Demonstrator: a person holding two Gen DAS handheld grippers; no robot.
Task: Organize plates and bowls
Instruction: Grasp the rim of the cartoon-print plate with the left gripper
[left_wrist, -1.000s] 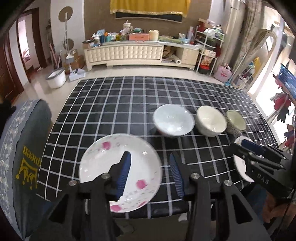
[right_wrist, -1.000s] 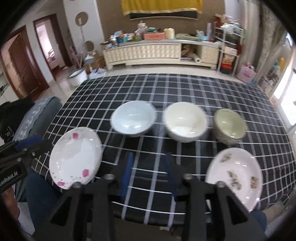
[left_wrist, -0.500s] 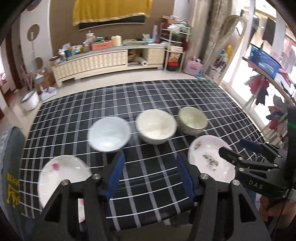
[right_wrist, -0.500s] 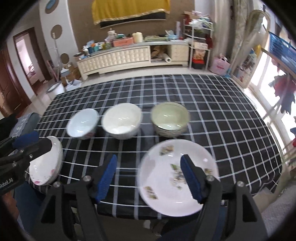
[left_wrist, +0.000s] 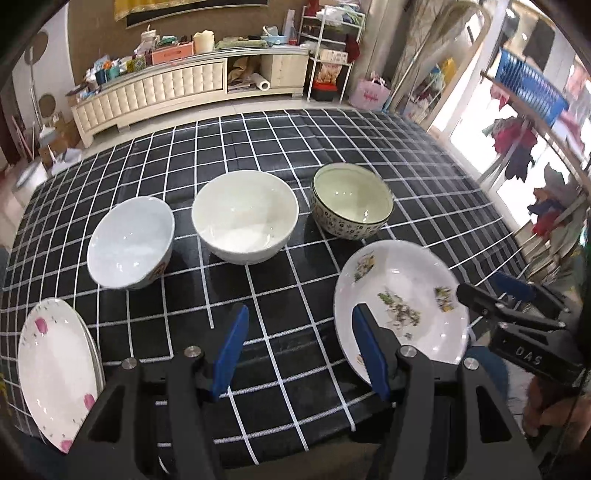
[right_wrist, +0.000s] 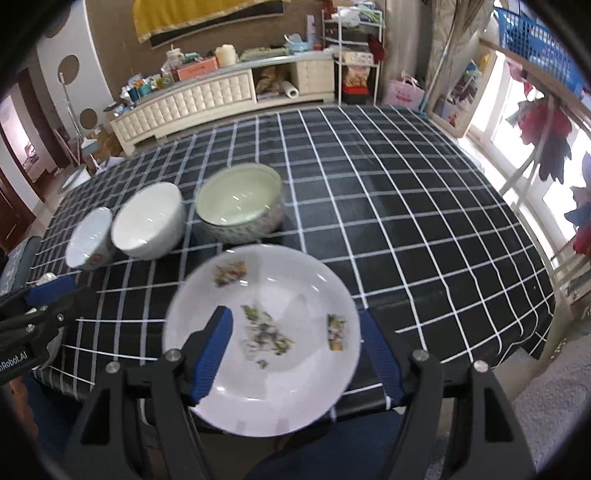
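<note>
Three bowls stand in a row on the black checked table (left_wrist: 332, 147): a light blue bowl (left_wrist: 131, 247), a white bowl (left_wrist: 245, 218) and a green patterned bowl (left_wrist: 351, 201). A pink-flowered plate (left_wrist: 55, 373) lies at the front left, a floral plate (left_wrist: 400, 306) at the front right. My left gripper (left_wrist: 301, 332) hangs open over bare cloth between the two plates. In the right wrist view my right gripper (right_wrist: 295, 328) is open, one finger on each side of the floral plate (right_wrist: 280, 288), just above it. The same bowls show there: green (right_wrist: 240, 203), white (right_wrist: 149, 225), blue (right_wrist: 90, 243).
The table's front edge (right_wrist: 424, 384) runs just under both grippers, with a person's blue-trousered legs (right_wrist: 332, 454) below it. A cluttered low cabinet (left_wrist: 177, 88) stands behind the table. A clothes rack and window (right_wrist: 546, 122) are on the right.
Both grippers have swung to the right. The left one left the pink-flowered plate for the middle of the front edge. The right one came over the floral plate and opened wider.
</note>
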